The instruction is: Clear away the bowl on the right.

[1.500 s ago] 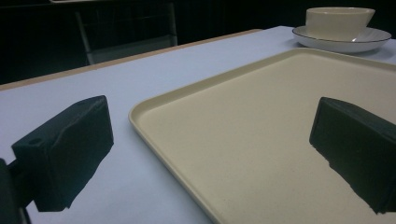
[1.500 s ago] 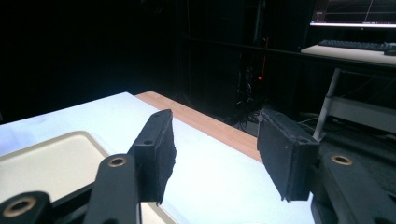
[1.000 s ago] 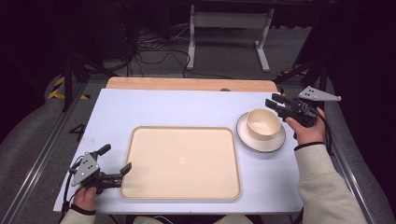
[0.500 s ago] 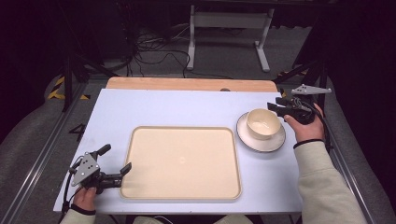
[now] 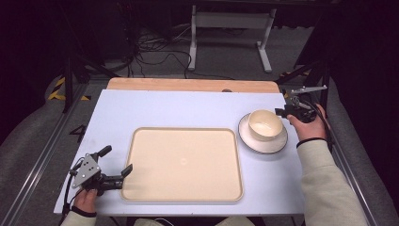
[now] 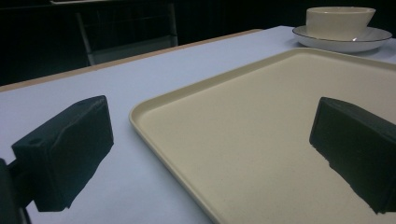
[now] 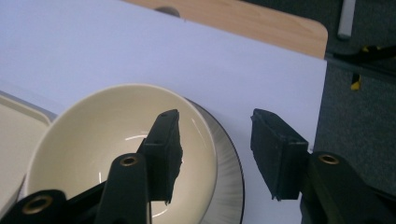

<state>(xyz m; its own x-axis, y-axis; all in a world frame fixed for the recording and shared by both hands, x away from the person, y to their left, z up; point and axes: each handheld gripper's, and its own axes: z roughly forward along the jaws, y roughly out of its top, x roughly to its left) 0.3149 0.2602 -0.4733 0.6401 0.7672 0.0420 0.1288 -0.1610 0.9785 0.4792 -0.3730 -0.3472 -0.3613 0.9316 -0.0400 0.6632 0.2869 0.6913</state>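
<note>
— hovering over the bowl (image 5: pixel 265 125), the right tongs (image 7: pixel 217 151) have one jaw inside the rim and one outside, pads not pressing on it.

— they've just been opening, with the rim between them?

— yes. the bowl sits on a plate (image 5: pixel 277 143) at the right of the counter (image 5: pixel 188 108), just beside the tray (image 5: pixel 183 165).

— and the left tongs (image 5: pixel 115 162)?

— wide open, holding nothing, low at the tray's near left corner, one jaw over the tray, the other over the counter.

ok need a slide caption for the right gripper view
Right tongs open astride the rim of a cream bowl sitting on a plate.
</note>
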